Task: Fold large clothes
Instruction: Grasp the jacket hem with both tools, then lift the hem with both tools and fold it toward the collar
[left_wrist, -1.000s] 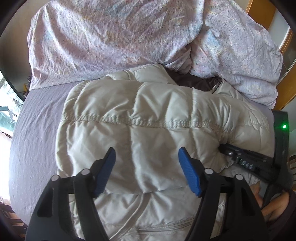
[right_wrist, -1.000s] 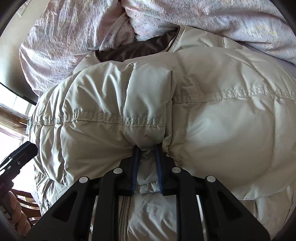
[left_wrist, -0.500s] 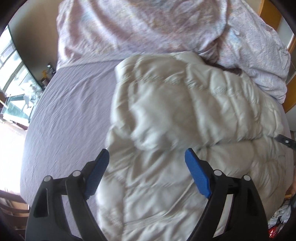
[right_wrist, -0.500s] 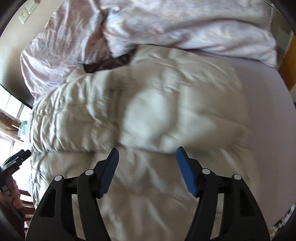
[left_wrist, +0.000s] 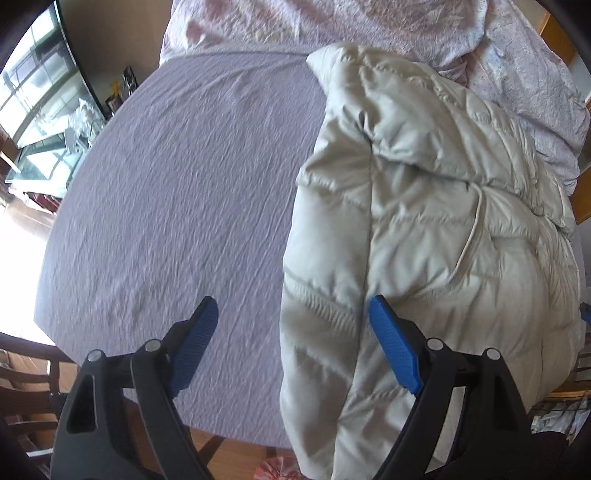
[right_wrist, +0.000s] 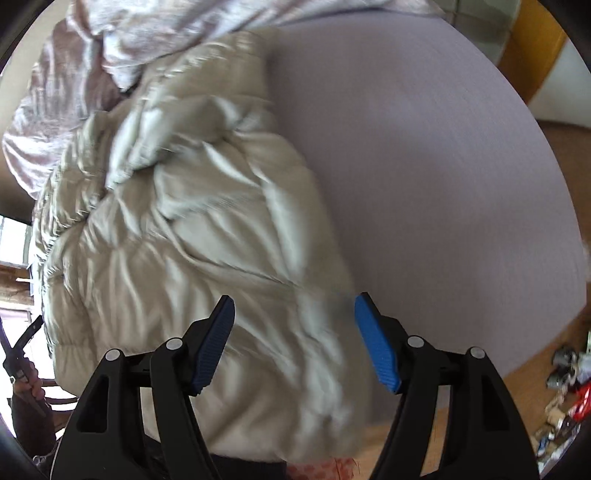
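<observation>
Your left gripper (left_wrist: 291, 332) open, nothing held — cream puffer jacket (left_wrist: 424, 229) fills frame right on lilac bedsheet (left_wrist: 184, 177). Your right gripper (right_wrist: 293, 332) just opening, empty — jacket left-centre in its view.

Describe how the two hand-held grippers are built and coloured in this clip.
Both look alike. The left hand-held gripper has two black plastic fingers with triangular cut-outs and silver pivot rivets, each tipped with a blue ribbed pad. The right hand-held gripper has the same black frame, rivets and blue ribbed pads. No cables or markings show.
</observation>
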